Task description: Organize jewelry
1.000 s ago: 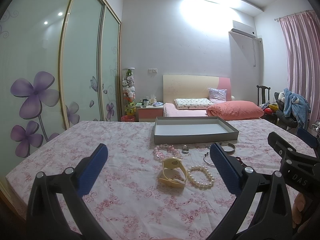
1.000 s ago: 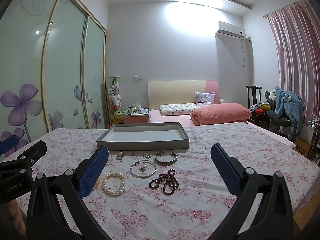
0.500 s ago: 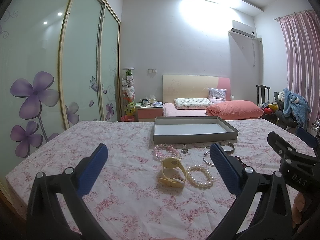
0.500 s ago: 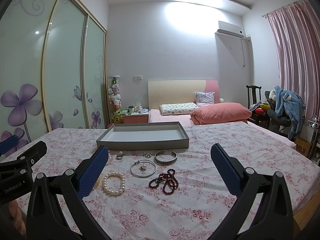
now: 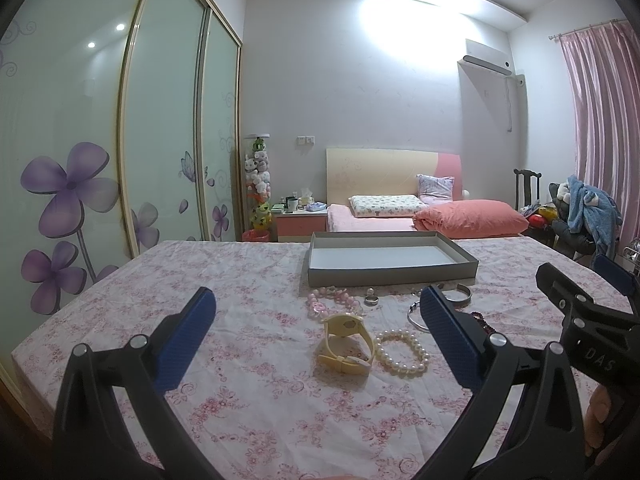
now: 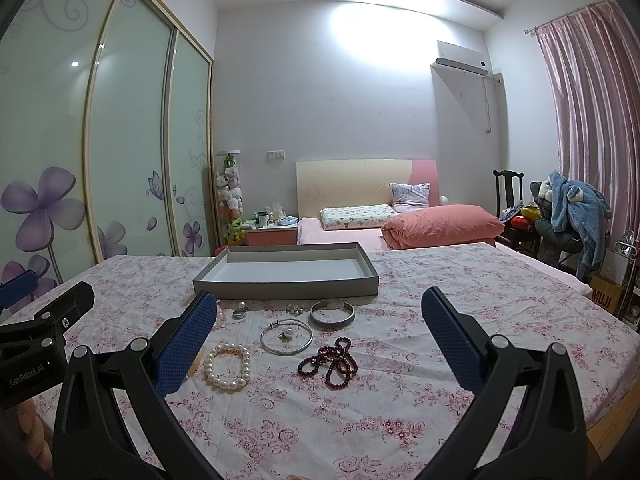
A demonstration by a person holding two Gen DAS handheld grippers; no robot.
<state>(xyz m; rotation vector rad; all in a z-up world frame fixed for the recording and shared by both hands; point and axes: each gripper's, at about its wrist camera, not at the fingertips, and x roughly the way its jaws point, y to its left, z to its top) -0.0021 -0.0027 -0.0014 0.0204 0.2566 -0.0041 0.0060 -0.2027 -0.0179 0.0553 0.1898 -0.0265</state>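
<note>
**A:** In the left wrist view, our left gripper hangs over the flowered bedspread, jaws spread wide and holding nothing. Between them lie a cream watch and, just beside it, a pearl bracelet. A pink bead bracelet sits nearer the grey tray, which has nothing in it.

**B:** How would these handle?

**A:** We judge the watch light and springy; its strap loop stands up, so pinching across the band looks easiest. The pearls seem slippery and limp, likely to droop from any one point.

**B:** And the right wrist view?

**A:** Our right gripper is also wide open and holding nothing. Ahead lie a dark red bead strand, a thin silver bangle, a silver cuff and the pearls again. The metal hoops look stiff, flat and thin, probably hard to lift off soft cloth.

**B:** Anything changed from a second ago?

**A:** Almost nothing; both grippers have barely shifted and no piece has moved.
</note>
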